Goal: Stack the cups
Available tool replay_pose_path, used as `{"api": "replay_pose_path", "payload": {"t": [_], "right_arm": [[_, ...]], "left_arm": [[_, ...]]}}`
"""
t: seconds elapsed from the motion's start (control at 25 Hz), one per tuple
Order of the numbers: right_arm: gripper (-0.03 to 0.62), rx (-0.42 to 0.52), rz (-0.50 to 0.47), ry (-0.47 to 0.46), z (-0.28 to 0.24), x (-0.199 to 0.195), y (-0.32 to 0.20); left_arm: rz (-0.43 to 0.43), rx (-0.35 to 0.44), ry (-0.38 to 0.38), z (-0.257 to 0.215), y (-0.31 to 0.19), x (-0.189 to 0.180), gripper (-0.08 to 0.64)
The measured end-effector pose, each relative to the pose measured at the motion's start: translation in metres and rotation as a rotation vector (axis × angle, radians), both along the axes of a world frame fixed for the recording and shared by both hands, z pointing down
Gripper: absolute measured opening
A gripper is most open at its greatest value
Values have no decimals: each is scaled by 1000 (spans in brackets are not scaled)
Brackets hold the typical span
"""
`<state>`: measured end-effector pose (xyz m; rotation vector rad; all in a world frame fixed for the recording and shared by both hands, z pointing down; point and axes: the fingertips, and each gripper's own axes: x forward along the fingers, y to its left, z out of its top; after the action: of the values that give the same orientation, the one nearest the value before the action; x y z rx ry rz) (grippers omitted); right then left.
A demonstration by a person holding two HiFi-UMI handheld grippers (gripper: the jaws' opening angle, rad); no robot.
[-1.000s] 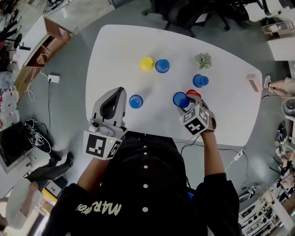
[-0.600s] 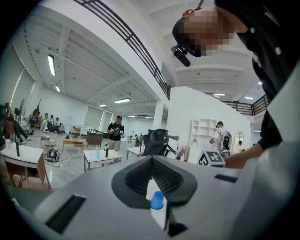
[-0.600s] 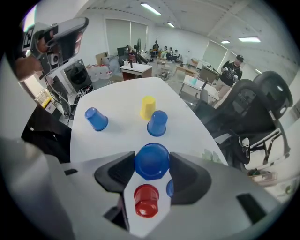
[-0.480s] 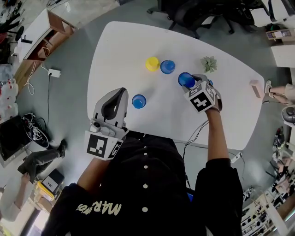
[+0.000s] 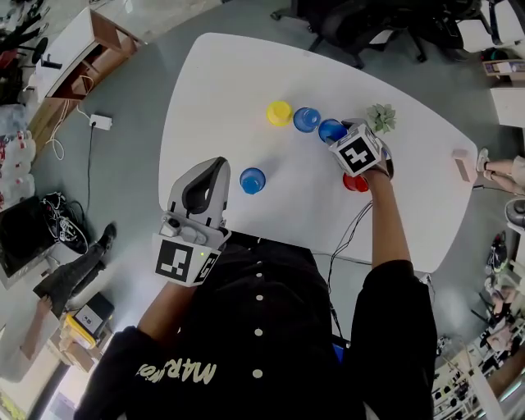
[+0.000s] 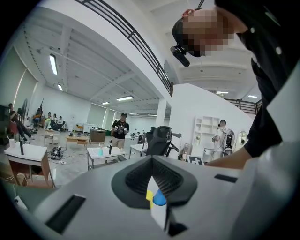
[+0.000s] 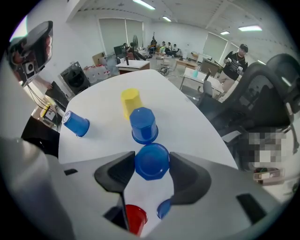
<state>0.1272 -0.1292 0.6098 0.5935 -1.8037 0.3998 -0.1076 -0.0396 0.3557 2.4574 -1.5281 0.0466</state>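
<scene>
My right gripper [image 5: 340,139] is shut on a blue cup [image 7: 152,160], mouth down, held just above the table [image 5: 221,90]. Right beyond it stands another upturned blue cup [image 7: 143,124], and past that a yellow cup [image 7: 131,101]; in the head view they sit in a row as the yellow cup [image 5: 279,112], the blue cup [image 5: 306,120] and the held cup [image 5: 330,130]. A red cup [image 5: 355,182] and one more blue cup [image 7: 164,208] lie behind the jaws. A lone blue cup [image 5: 253,180] lies on its side in front of my left gripper [image 5: 207,168], which is shut and empty.
A small potted plant [image 5: 380,117] stands just right of my right gripper. A pale block [image 5: 463,164] sits near the table's right edge. Office chairs [image 5: 353,25] crowd the far edge, and a wooden shelf [image 5: 78,49] stands on the floor to the left.
My right gripper has carried the blue cup away from the red cup toward the far side, up to the blue and yellow cups. The left gripper has stayed put.
</scene>
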Motion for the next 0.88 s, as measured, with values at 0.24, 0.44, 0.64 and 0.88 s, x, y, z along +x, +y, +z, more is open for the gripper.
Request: {"api": "replay_pose_path", "payload": {"t": [0.24, 0.44, 0.64, 0.88], "right_arm": [[235, -7, 8, -9, 6, -4, -5], [235, -5, 26, -34, 2, -7, -9], [236, -4, 29, -56, 5, -8, -11], [301, 23, 46, -77, -7, 2, -10]], "left_arm": [[-6, -11, -4, 3, -3, -3, 11], [-3, -20, -7, 7, -4, 0, 11], [-1, -20, -9, 6, -6, 2, 11], [3, -20, -11, 6, -7, 2, 11]]}}
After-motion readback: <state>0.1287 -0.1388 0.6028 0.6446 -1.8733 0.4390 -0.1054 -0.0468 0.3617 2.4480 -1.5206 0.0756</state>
